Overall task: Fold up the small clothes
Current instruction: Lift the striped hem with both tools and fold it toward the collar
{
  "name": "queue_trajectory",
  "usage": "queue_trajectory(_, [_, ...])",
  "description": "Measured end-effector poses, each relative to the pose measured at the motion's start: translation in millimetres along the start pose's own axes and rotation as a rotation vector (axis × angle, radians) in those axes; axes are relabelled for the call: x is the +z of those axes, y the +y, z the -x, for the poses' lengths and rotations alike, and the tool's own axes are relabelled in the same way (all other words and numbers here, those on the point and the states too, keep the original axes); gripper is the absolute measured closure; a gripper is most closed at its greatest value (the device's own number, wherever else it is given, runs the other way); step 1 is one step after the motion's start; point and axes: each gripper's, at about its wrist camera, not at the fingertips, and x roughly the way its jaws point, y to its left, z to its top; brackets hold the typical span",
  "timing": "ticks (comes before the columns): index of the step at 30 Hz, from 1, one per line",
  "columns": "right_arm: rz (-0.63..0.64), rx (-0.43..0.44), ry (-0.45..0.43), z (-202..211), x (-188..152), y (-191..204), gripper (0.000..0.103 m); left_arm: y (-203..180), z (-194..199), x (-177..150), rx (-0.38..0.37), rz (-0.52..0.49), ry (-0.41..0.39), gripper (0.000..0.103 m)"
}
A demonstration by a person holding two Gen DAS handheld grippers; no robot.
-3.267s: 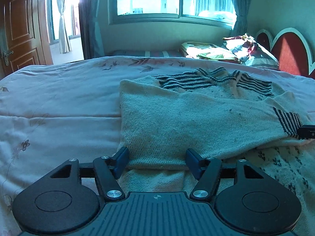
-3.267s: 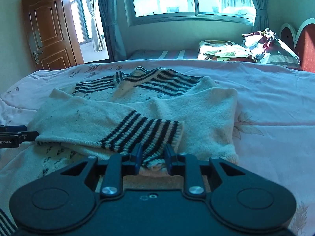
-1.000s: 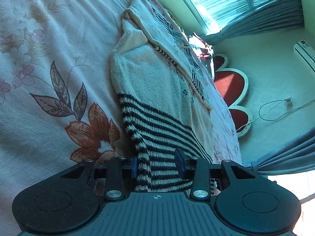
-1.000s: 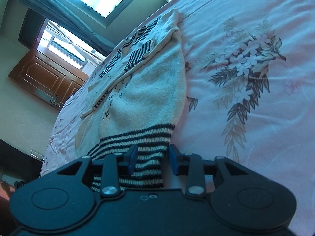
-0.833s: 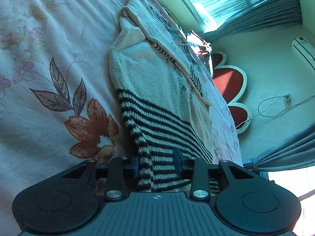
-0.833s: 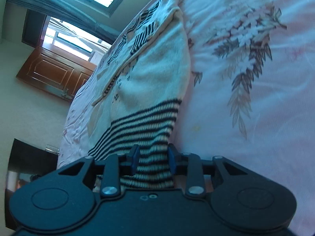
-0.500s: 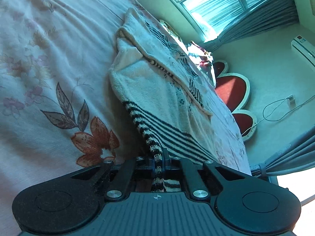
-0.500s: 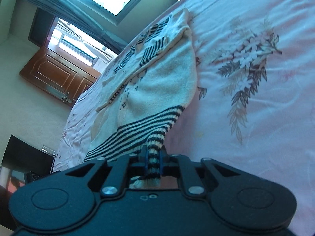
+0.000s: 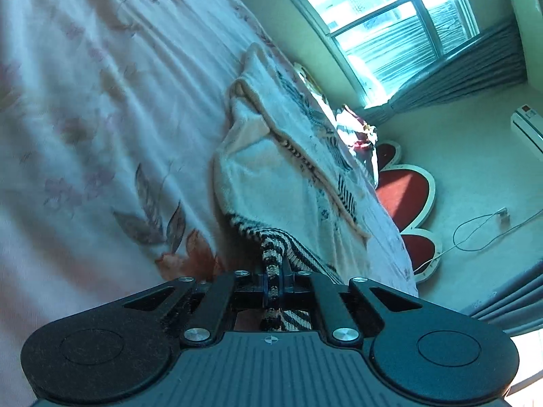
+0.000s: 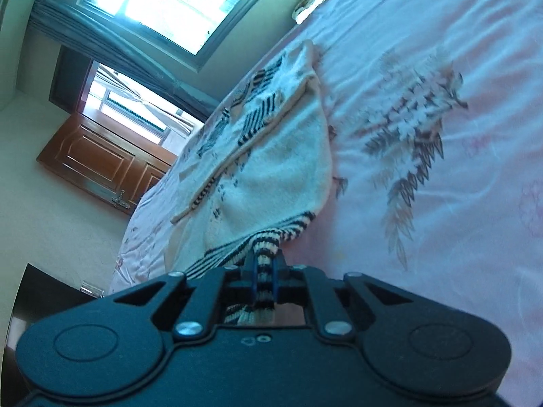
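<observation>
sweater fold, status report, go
Left gripper and right gripper both clamped on striped hem of the sweater. Hem corners lifted off floral bedsheet. Nothing in the way.

A: Right gripper (image 10: 264,276)?
B: Clamped on the striped hem (image 10: 263,251) of the cream sweater (image 10: 281,166), fabric bunched between the blue pads (image 10: 275,279).
A: Sweater?
B: Stretched away over the pink floral bedsheet (image 10: 441,135), hem corner raised off it.
A: Background?
B: Bright window (image 10: 176,3), wooden door (image 10: 101,159).
</observation>
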Motion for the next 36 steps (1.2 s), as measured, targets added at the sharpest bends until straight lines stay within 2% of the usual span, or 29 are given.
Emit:
queue_trajectory(5, [0.028, 0.033, -0.07, -18.5, 44.8, 26.4, 0.094, -29.3, -20.5, 56.0, -0.031, -0.049, -0.05, 0.098])
queue_trajectory(11, [-0.021, 0.061, -0.134, -59.9, 125.2, 40.2, 0.094, -72.7, -64.5, 137.1, -0.054, -0.116, -0.083, 0.098])
queue_trajectory(14, [-0.047, 0.073, -0.144, -91.1, 169.1, 38.7, 0.094, -88.3, -98.4, 174.8, -0.033, -0.141, -0.074, 0.098])
queue_trajectory(19, [-0.083, 0.075, -0.126, -157.6, 230.1, 15.8, 0.094, -91.1, -175.3, 224.9, 0.025, -0.148, -0.032, 0.098])
queue_trajectory(24, [-0.159, 0.053, -0.071, -218.1, 261.3, -18.8, 0.094, -74.7, -239.8, 255.7, 0.09, -0.112, 0.013, 0.098])
queue_trajectory(26, [-0.179, 0.023, -0.035, -242.5, 265.4, -32.6, 0.094, -70.8, -258.6, 261.5, 0.083, -0.112, 0.021, 0.098])
queue_trajectory(28, [-0.183, 0.028, -0.026, -258.9, 267.5, -43.3, 0.087, -68.2, -271.3, 264.9, 0.067, -0.108, 0.009, 0.097])
queue_trajectory(30, [-0.173, 0.025, -0.061, -265.9, 269.3, -48.3, 0.077, -62.7, -282.9, 268.1, 0.026, -0.085, 0.007, 0.096])
queue_trajectory(31, [-0.174, 0.035, -0.087, -267.1, 271.5, -50.1, 0.076, -61.1, -288.0, 268.3, 0.029, -0.086, 0.004, 0.079])
queue_trajectory(32, [-0.172, 0.045, -0.106, -267.6, 273.5, -51.5, 0.073, -59.5, -291.0, 268.0, 0.028, -0.092, -0.012, 0.046])
queue_trajectory(34, [-0.147, 0.05, -0.133, -268.5, 277.7, -50.5, 0.068, -59.0, -288.5, 266.8, -0.01, -0.104, -0.079, 0.03])
queue_trajectory(36, [-0.127, 0.061, -0.158, -264.8, 277.7, -48.2, 0.052, -59.5, -286.3, 267.5, -0.009, -0.115, -0.097, 0.03])
